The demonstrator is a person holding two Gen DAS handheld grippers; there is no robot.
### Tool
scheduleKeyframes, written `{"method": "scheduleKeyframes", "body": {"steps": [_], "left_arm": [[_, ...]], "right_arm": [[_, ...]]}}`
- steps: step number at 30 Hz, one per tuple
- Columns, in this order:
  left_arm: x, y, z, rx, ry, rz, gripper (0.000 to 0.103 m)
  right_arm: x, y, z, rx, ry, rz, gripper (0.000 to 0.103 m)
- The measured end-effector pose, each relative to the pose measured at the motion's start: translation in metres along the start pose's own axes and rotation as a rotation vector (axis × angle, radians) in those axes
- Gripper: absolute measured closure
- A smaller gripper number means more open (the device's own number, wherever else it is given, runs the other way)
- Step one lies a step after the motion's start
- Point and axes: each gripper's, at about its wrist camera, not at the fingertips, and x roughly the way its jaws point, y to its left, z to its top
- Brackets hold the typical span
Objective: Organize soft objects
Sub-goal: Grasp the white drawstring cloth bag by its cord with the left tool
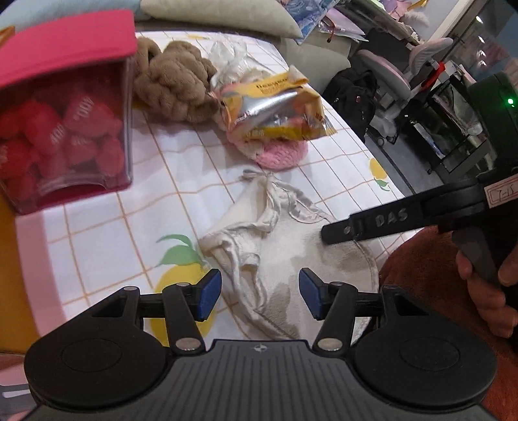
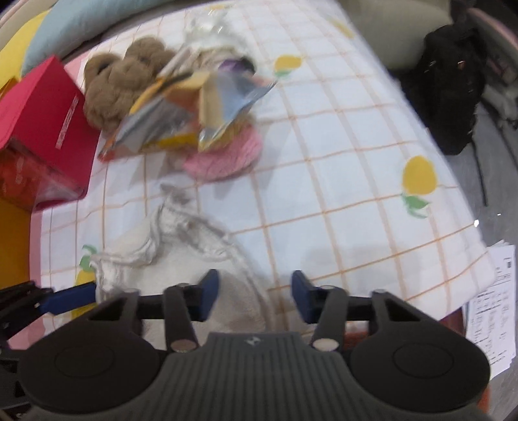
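A crumpled cream cloth bag with drawstrings (image 1: 268, 246) lies on the checked sheet, right in front of both grippers; it also shows in the right wrist view (image 2: 181, 239). My left gripper (image 1: 260, 296) is open and empty, just above the bag's near edge. My right gripper (image 2: 254, 299) is open and empty over the same bag; its finger shows in the left wrist view (image 1: 365, 223). A brown plush toy (image 1: 174, 84) lies farther back, also in the right wrist view (image 2: 119, 77). A pink knitted piece (image 1: 281, 152) lies under snack wrappers (image 1: 278, 107).
A red-lidded clear box of red sweets (image 1: 61, 123) stands at the left. Pillows (image 1: 220, 16) lie at the back. A black backpack (image 2: 450, 90) sits on the floor to the right. Papers (image 2: 492, 301) lie at the sheet's right corner.
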Motion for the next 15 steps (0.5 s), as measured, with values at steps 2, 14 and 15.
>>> {"method": "scheduleKeyframes", "body": {"steps": [2, 14, 15], "left_arm": [[0.004, -0.002, -0.001, -0.008, 0.016, -0.015, 0.038], [0.007, -0.025, 0.004, 0.033, 0.020, -0.026, 0.027], [0.009, -0.028, 0.005, 0.045, 0.028, -0.017, 0.027]], "right_arm": [[0.004, 0.003, 0.000, -0.005, 0.016, 0.024, 0.068], [0.000, 0.011, -0.004, -0.004, 0.027, 0.227, 0.092], [0.003, 0.016, -0.005, -0.010, 0.040, 0.242, 0.092]]}}
